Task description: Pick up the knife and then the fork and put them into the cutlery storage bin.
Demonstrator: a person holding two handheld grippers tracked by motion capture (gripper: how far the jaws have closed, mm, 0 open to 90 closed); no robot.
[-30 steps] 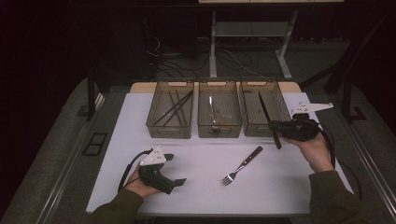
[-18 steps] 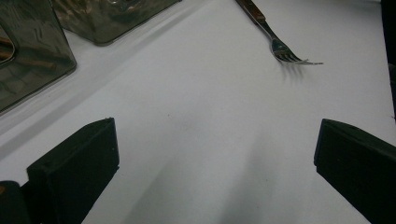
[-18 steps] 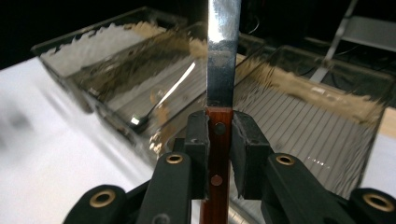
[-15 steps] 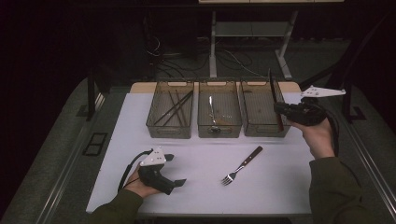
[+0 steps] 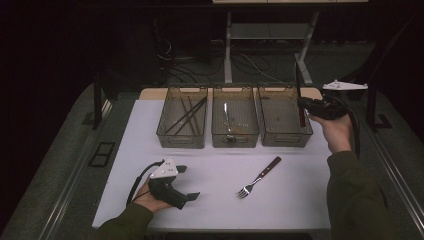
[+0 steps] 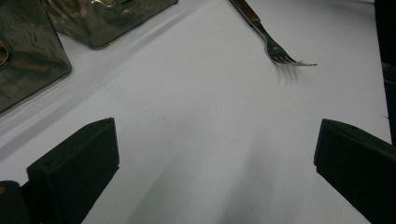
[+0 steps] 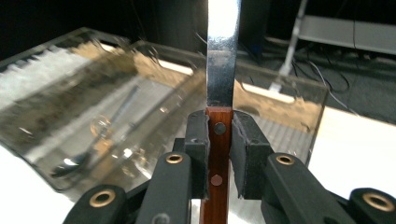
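White table (image 5: 300, 205) is seen in a dark room. Three clear bins (image 5: 235, 122) are lined up at its far side. A knife (image 7: 219, 116) is held upright by its wooden handle, squeezed between the jaws of the right gripper (image 5: 312, 106), above the right bin. The left gripper (image 5: 172, 187) is rested on the table with its jaws spread wide and nothing between them. A fork (image 5: 258, 177) is laid nearby.

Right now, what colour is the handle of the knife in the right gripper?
Reddish-brown wood with metal rivets on the knife, clearest in the right gripper view.

A white-topped table (image 5: 300, 200) stands on grey carpet (image 5: 60, 165); behind, a metal desk frame (image 5: 265, 35) and cables (image 5: 250, 62) sit in darkness.
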